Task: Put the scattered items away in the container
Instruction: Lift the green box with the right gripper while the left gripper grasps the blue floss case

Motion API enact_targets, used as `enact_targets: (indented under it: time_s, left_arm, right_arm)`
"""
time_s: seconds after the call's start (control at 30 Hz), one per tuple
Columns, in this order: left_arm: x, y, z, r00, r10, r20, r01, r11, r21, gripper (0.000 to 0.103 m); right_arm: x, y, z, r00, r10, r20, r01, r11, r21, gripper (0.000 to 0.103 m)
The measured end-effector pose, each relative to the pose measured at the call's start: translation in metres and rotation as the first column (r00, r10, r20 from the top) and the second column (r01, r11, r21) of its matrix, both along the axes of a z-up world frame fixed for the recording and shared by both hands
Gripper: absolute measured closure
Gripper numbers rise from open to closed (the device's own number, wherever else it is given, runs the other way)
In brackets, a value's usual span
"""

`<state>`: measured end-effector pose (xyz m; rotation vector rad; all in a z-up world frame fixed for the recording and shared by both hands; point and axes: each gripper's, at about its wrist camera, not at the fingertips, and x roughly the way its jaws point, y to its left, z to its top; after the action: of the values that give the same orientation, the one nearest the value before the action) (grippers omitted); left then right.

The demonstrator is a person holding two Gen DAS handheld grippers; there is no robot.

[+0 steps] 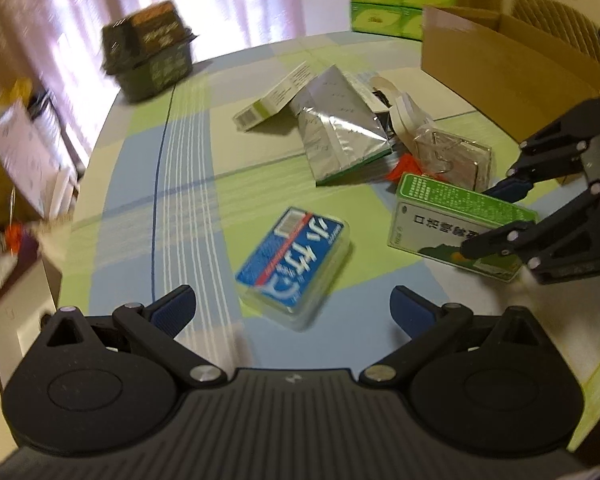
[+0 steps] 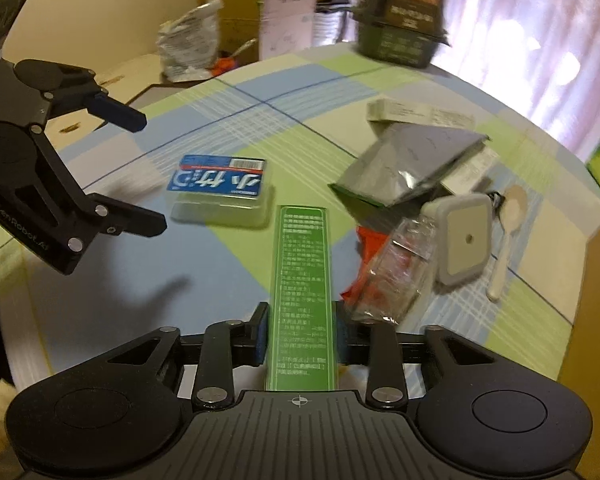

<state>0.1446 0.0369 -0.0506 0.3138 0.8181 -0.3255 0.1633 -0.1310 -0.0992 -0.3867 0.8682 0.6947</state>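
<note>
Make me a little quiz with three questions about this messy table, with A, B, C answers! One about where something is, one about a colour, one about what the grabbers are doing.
1. Where does the clear plastic case with the blue label lie?
A. Inside the cardboard box
B. On the checked tablecloth, ahead of the left gripper
C. On top of the dark lidded tub

2. What colour is the long printed carton between the right gripper's fingers?
A. Green
B. Red
C. Purple

3. How is the left gripper?
A. Shut on a spoon
B. Shut on the silver foil pouch
C. Open, holding nothing

Answers:
1 B: the case rests flat on the tablecloth, just beyond the left gripper's fingertips.
2 A: the right wrist view shows a green side with white print.
3 C: its blue-padded fingers stand wide apart with only cloth between them, while the right gripper clamps the carton.
</note>
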Motion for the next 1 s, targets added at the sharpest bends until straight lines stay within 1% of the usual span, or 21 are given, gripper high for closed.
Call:
enact_targets:
  time_s: [0.07,0.17,0.2,0.23,0.27,0.33,0.4,0.47,0.5,0.57,0.67,0.8,0.87,0.9,0.93,1.0]
  left_arm:
    - [0.009,0.000,-0.002,1.000,-0.025,-0.001,0.025,1.000,0.014,0.001]
    - [0.025,-0.002,-0.009,0.998,-0.060,-0.002,0.060,0.998,0.020,0.003]
    - [0.030,-0.003,-0.012,0.997,-0.073,-0.009,0.073,0.997,0.020,0.007]
    - [0.035,-0.005,-0.017,0.996,-0.085,-0.026,0.086,0.996,0.022,0.012]
    - [0.041,-0.007,-0.022,0.994,-0.096,-0.046,0.098,0.995,0.026,0.014]
    - [0.049,-0.012,-0.032,0.989,-0.122,-0.082,0.125,0.992,0.036,0.024]
    - [0.055,-0.016,-0.040,0.985,-0.138,-0.104,0.143,0.989,0.044,0.027]
    - [0.056,-0.017,-0.042,0.986,-0.130,-0.109,0.135,0.990,0.039,0.037]
    - [0.056,-0.018,-0.040,0.986,-0.122,-0.115,0.127,0.991,0.040,0.045]
    - [0.049,-0.022,-0.038,0.986,-0.112,-0.127,0.119,0.992,0.045,0.051]
    - [0.024,-0.033,-0.032,0.977,-0.144,-0.155,0.148,0.989,0.016,0.052]
    - [-0.013,-0.054,-0.028,0.968,-0.191,-0.166,0.192,0.981,-0.012,0.052]
    - [-0.026,-0.064,-0.029,0.967,-0.196,-0.164,0.197,0.980,-0.010,0.051]
    - [-0.030,-0.067,-0.030,0.968,-0.192,-0.161,0.194,0.981,-0.008,0.049]
    - [-0.034,-0.069,-0.030,0.970,-0.185,-0.159,0.186,0.982,-0.008,0.042]
    - [-0.037,-0.072,-0.032,0.974,-0.164,-0.155,0.165,0.986,-0.009,0.036]
  right_arm:
    - [-0.003,-0.007,0.001,0.999,-0.053,-0.007,0.053,0.999,0.001,0.071]
    - [-0.011,-0.022,0.002,0.992,-0.123,-0.039,0.124,0.992,0.025,0.071]
    - [-0.016,-0.025,0.003,0.990,-0.134,-0.042,0.136,0.990,0.029,0.071]
    - [-0.021,-0.027,0.003,0.989,-0.139,-0.042,0.140,0.990,0.030,0.071]
    - [-0.026,-0.029,0.004,0.989,-0.143,-0.040,0.144,0.989,0.030,0.071]
    - [-0.034,-0.033,0.005,0.988,-0.151,-0.036,0.152,0.988,0.029,0.071]
    - [-0.039,-0.037,0.005,0.986,-0.165,-0.033,0.166,0.986,0.029,0.071]
    - [-0.042,-0.041,0.006,0.982,-0.186,-0.032,0.187,0.982,0.034,0.070]
    - [-0.043,-0.043,0.006,0.980,-0.195,-0.030,0.196,0.980,0.033,0.070]
    - [-0.047,-0.045,0.006,0.978,-0.208,-0.026,0.208,0.978,0.029,0.070]
    - [-0.053,-0.047,0.006,0.976,-0.216,-0.024,0.216,0.976,0.031,0.070]
    - [-0.060,-0.047,0.004,0.976,-0.218,-0.022,0.218,0.975,0.032,0.070]
    - [-0.060,-0.046,0.003,0.976,-0.218,-0.019,0.219,0.975,0.029,0.070]
    - [-0.060,-0.046,0.003,0.976,-0.219,-0.019,0.220,0.975,0.030,0.070]
    - [-0.059,-0.045,0.003,0.976,-0.218,-0.017,0.219,0.975,0.029,0.070]
    - [-0.059,-0.042,0.003,0.978,-0.207,-0.003,0.207,0.978,0.020,0.070]
